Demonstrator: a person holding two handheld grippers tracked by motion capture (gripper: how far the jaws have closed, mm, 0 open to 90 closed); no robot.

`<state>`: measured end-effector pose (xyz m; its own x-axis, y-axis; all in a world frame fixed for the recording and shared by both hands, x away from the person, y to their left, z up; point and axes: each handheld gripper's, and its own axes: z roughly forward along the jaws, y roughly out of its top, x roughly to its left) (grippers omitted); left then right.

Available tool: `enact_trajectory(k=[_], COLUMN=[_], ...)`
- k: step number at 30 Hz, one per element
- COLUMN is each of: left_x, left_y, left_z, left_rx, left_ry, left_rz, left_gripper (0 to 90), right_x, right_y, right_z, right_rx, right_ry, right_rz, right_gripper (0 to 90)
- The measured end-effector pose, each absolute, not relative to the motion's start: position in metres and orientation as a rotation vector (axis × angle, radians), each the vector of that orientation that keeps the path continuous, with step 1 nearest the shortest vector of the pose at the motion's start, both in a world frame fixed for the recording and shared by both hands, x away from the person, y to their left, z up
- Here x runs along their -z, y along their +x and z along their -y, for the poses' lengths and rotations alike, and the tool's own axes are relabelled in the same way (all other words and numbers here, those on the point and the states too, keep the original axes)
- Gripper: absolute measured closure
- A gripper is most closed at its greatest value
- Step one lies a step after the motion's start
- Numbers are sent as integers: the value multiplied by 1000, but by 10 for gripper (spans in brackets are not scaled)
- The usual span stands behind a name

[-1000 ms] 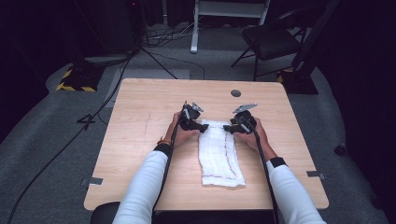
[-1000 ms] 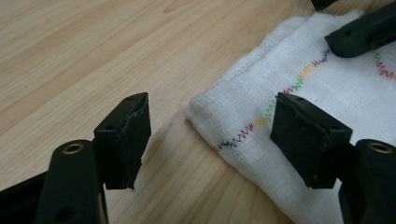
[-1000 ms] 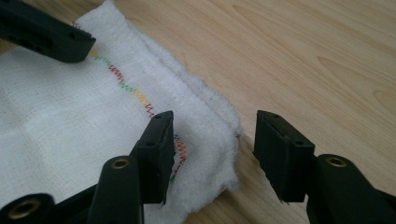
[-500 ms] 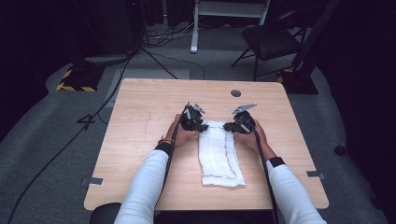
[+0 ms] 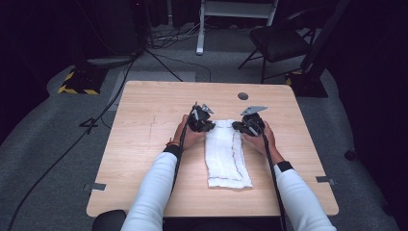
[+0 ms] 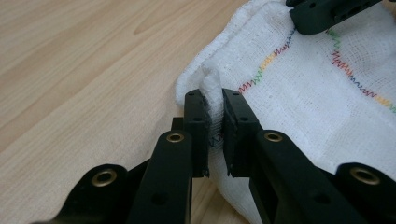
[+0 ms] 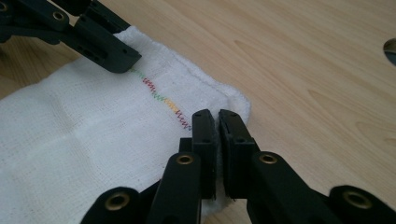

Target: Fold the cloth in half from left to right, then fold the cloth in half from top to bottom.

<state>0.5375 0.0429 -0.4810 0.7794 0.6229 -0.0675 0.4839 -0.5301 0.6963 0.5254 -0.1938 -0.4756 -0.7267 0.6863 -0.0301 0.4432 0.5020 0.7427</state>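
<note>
Wooden table [image 5: 144, 144]; left gripper [image 6: 214, 116], right gripper [image 7: 217, 135] both pinching white cloth [image 5: 226, 154] corners

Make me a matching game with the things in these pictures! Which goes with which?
Things:
1. left tongs
2. white cloth
3. dark round hole
4. black chair

Descriptions:
A. on the floor behind the table
B. in the tabletop near its far edge
C. pinching a cloth corner
D. lying lengthwise, with rainbow zigzag stitching

Pairs: 1-C, 2-D, 3-B, 4-A

High view – above, looking forward and down on the table [image 5: 144, 115]. Gripper views – low, close. Shared: the cloth [image 5: 226, 154].
</note>
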Motion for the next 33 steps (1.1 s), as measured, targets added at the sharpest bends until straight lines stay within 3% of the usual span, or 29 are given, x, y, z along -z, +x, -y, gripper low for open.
enact_trajectory(k=[14,33], left_x=[449,423], left_y=[536,502], left_z=[-41,-50], left_rx=[-324,-310], left_ry=[2181,2174], left_rz=[-754,-596], left_gripper=[814,809], right_x=[446,421], right_y=[519,486], right_z=[202,212], right_rx=[-1106,-1177], right_ry=[882,761], right_rz=[-2335,-2338], right_gripper=[860,860])
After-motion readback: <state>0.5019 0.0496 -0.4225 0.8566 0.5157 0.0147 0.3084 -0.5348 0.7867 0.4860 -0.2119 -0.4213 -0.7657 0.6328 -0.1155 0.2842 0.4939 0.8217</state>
